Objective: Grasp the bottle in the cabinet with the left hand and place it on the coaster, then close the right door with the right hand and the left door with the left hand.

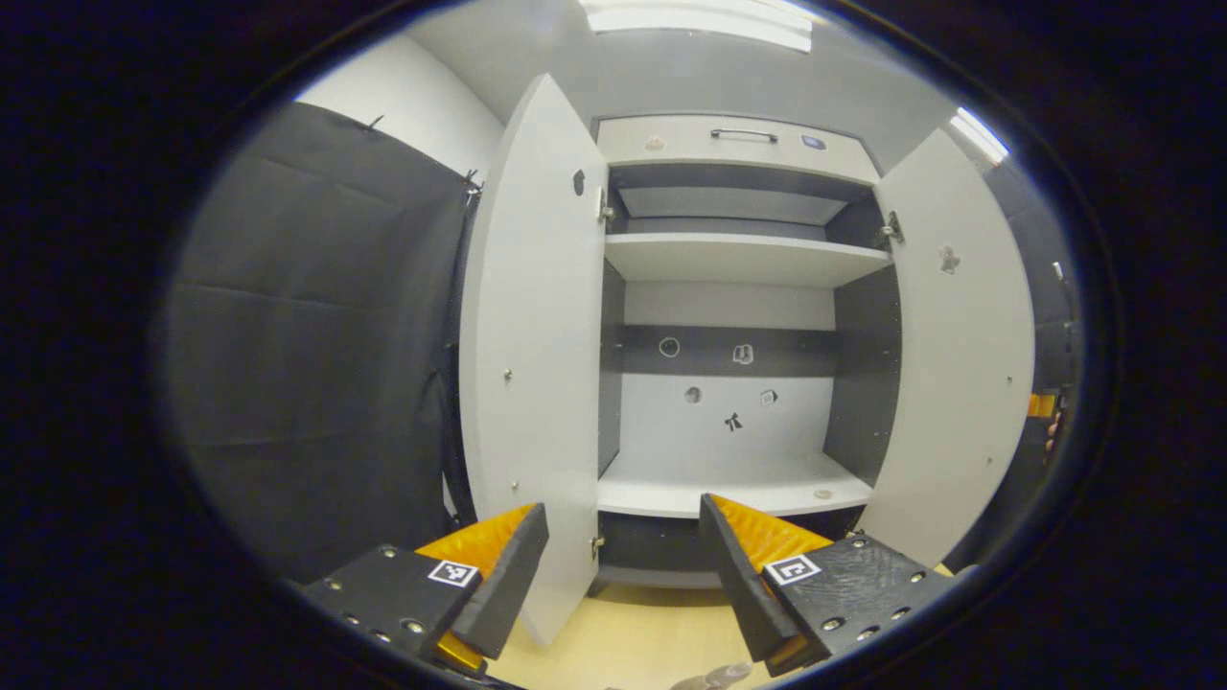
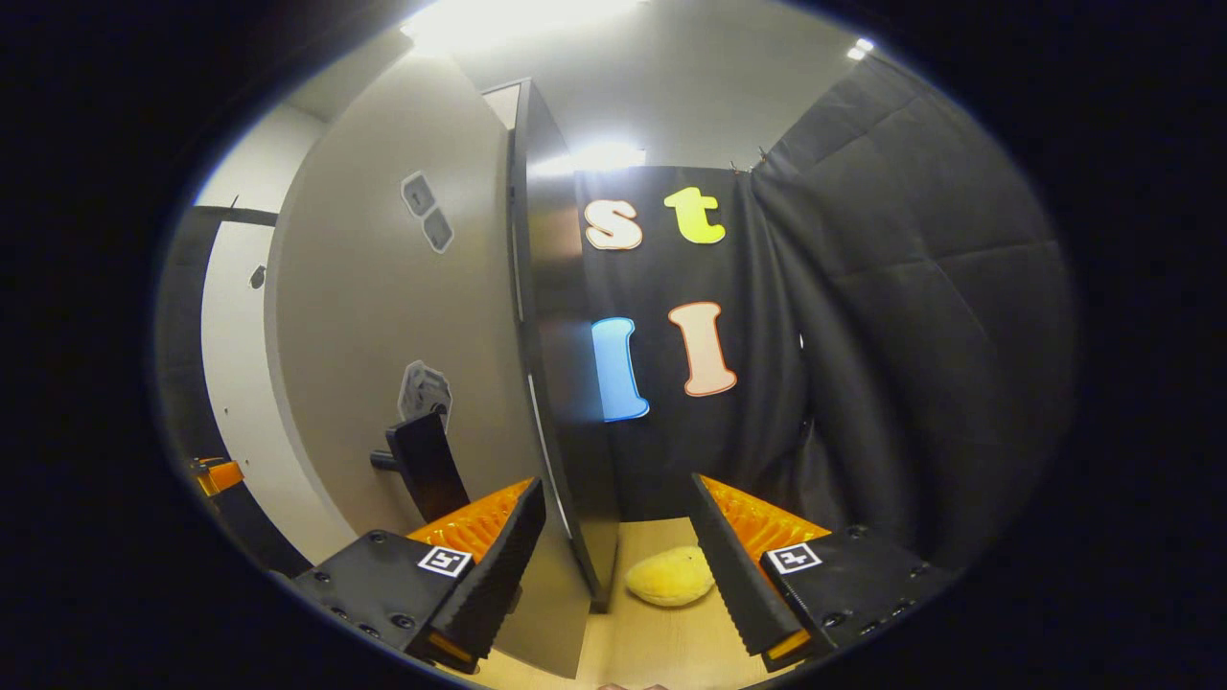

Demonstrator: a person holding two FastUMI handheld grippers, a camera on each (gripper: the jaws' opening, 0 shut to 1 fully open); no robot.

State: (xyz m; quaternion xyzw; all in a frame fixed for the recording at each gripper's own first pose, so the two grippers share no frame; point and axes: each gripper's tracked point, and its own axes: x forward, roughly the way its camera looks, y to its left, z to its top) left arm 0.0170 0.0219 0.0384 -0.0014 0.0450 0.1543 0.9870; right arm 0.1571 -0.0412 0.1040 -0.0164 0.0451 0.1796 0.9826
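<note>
In the left gripper view the cabinet [image 1: 733, 259] stands with both doors swung wide, the left door [image 1: 532, 335] and the right door [image 1: 959, 364]. Its shelves are bare apart from small stickers. My left gripper [image 1: 623, 537] is open in front of the lower shelf, with nothing between its fingers. A pale blurred object [image 1: 714, 677] is cut off at the bottom edge; I cannot tell whether it is the bottle. In the right gripper view my right gripper [image 2: 615, 517] is open beside the right door's outer face [image 2: 383, 364], its left finger [image 2: 498, 556] close to the black handle [image 2: 427, 465].
The cabinet's dark side panel [image 2: 561, 364] runs down between my right fingers. A yellow soft object [image 2: 669, 575] lies on the wooden surface [image 2: 661, 642] by the cabinet's foot. Black cloth hangs at the left [image 1: 316, 364]. An orange gripper part [image 1: 1040, 404] peeks past the right door.
</note>
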